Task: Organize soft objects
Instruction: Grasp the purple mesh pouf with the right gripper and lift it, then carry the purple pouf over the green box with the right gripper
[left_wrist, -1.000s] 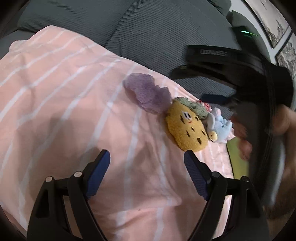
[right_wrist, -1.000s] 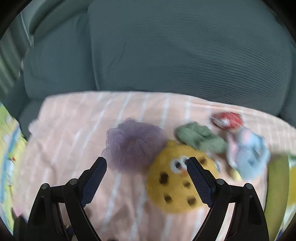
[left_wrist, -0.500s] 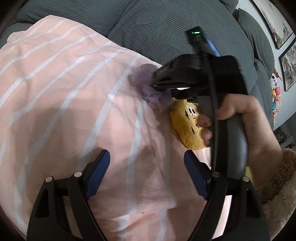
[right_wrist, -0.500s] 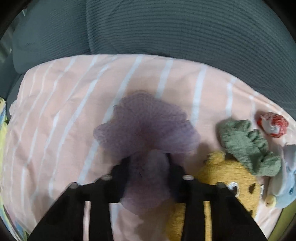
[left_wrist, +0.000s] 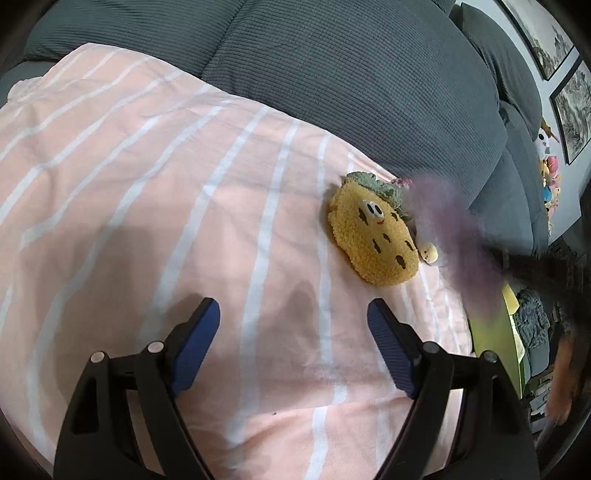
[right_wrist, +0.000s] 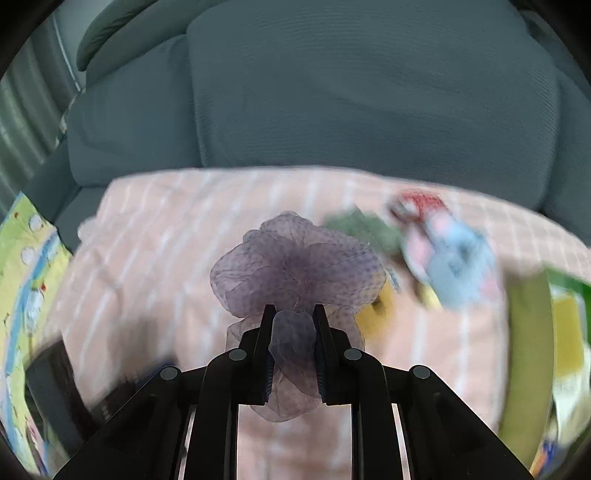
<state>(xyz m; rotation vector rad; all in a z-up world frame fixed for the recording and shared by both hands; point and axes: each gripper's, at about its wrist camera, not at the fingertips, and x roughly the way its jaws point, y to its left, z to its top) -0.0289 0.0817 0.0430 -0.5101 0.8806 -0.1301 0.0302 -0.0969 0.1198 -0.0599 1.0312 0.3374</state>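
Note:
My right gripper (right_wrist: 293, 314) is shut on a purple mesh scrunchie (right_wrist: 295, 269) and holds it lifted above the pink striped blanket (right_wrist: 147, 258). In the left wrist view the scrunchie (left_wrist: 450, 229) is a purple blur at the right, past the yellow pineapple plush (left_wrist: 373, 240) with its green top. My left gripper (left_wrist: 293, 328) is open and empty above the blanket (left_wrist: 147, 184), in front of the plush. A light blue plush (right_wrist: 454, 262), a green scrunchie (right_wrist: 358, 225) and a red item (right_wrist: 417, 203) lie blurred on the blanket.
Dark grey sofa cushions (left_wrist: 351, 74) stand behind the blanket. A lime green container (right_wrist: 528, 332) is at the right edge; it also shows in the left wrist view (left_wrist: 495, 332). A colourful mat (right_wrist: 22, 280) lies at the left. Framed pictures (left_wrist: 569, 107) hang at far right.
My right gripper closed on the purple scrunchie and lifted it off the blanket, carrying it to the right and away from the pineapple plush. My left gripper stayed open.

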